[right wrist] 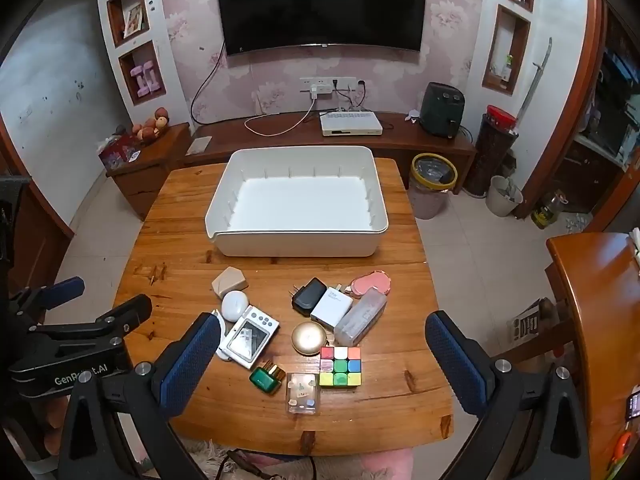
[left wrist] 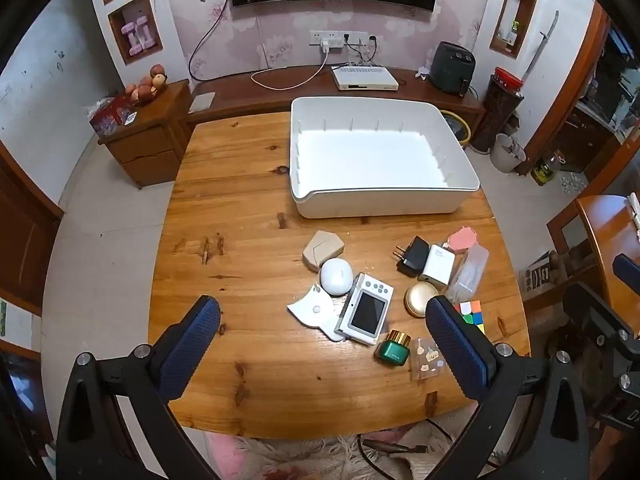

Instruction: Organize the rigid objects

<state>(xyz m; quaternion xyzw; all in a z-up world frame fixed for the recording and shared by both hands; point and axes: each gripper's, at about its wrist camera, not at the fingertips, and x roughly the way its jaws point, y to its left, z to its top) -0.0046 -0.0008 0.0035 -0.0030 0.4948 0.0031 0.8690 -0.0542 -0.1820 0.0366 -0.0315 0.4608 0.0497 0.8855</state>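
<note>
An empty white bin [left wrist: 384, 200] [right wrist: 296, 244] stands at the table's far side. In front of it lie several small objects: a white camera [left wrist: 365, 314] [right wrist: 247, 342], a colour cube [right wrist: 340, 366] [left wrist: 472, 312], a green jar [left wrist: 393, 351] [right wrist: 266, 379], a gold compact [left wrist: 420, 300] [right wrist: 309, 338], a black plug [left wrist: 413, 256] [right wrist: 308, 295], a white charger [left wrist: 438, 266] [right wrist: 332, 306], a white egg-shaped case [left wrist: 337, 276] [right wrist: 235, 306] and a beige box [left wrist: 322, 249] [right wrist: 229, 280]. My left gripper [left wrist: 322, 344] hangs open above them. My right gripper [right wrist: 322, 356] is open too, with nothing between its fingers.
The objects rest on a wooden table [left wrist: 240, 220] [right wrist: 180, 248]. A clear case [right wrist: 360, 316], a pink item [right wrist: 372, 282] and a small clear card box [right wrist: 303, 393] lie among them. A bin with a yellow rim [right wrist: 434, 184] stands on the floor to the right, beyond it a TV bench [right wrist: 400, 136].
</note>
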